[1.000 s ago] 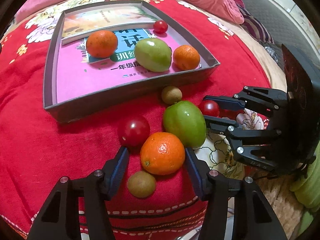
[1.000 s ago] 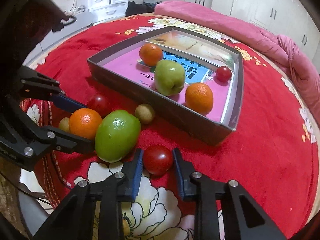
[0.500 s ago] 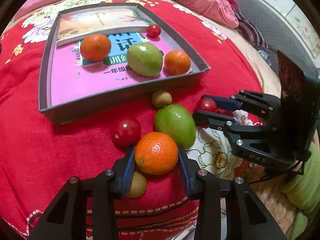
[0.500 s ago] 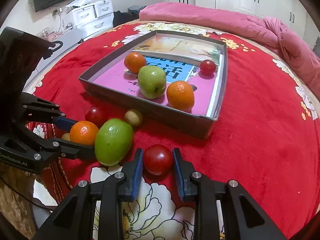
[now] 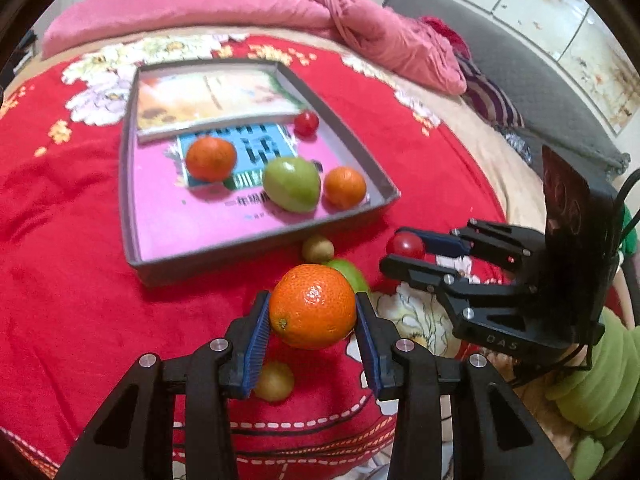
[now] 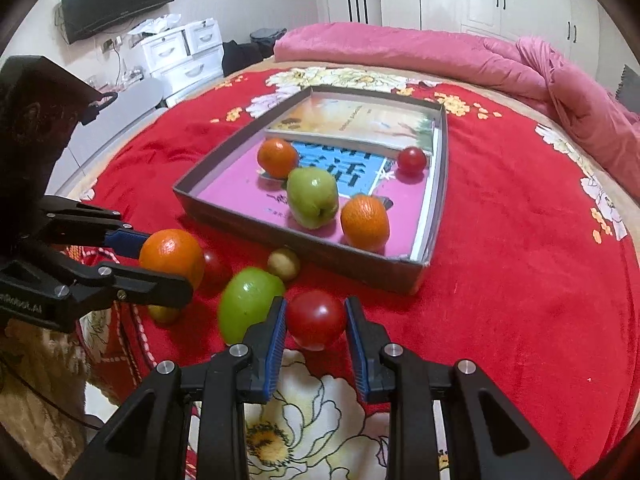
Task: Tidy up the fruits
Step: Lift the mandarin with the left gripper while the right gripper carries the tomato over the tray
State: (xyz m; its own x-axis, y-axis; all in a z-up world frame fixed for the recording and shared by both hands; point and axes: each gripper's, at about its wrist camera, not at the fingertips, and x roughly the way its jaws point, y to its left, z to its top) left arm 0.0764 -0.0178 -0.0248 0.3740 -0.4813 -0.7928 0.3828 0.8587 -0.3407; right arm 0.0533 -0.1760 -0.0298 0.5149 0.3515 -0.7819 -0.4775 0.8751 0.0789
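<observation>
My left gripper (image 5: pixel 312 314) is shut on an orange (image 5: pixel 313 306) and holds it above the red bedspread; it also shows in the right wrist view (image 6: pixel 170 256). My right gripper (image 6: pixel 316 322) is shut on a red tomato (image 6: pixel 316 319), lifted off the cloth; the tomato also shows in the left wrist view (image 5: pixel 405 245). A grey box (image 5: pixel 256 240) ahead holds two oranges, a green fruit (image 5: pixel 292 184) and a small tomato (image 5: pixel 306 123). A loose green fruit (image 6: pixel 250 304), two kiwis (image 6: pixel 284 264) and a tomato (image 6: pixel 214 266) lie in front of the box.
Books line the bottom of the box (image 6: pixel 308 240). A pink quilt (image 6: pixel 440 56) lies along the far side of the bed. The bed edge is close below both grippers. White drawers (image 6: pixel 180 52) and a TV stand beyond the bed.
Both grippers have lifted and tilted up, the left with the orange, the right with the tomato. The loose green fruit, kiwis and tomato stay on the cloth.
</observation>
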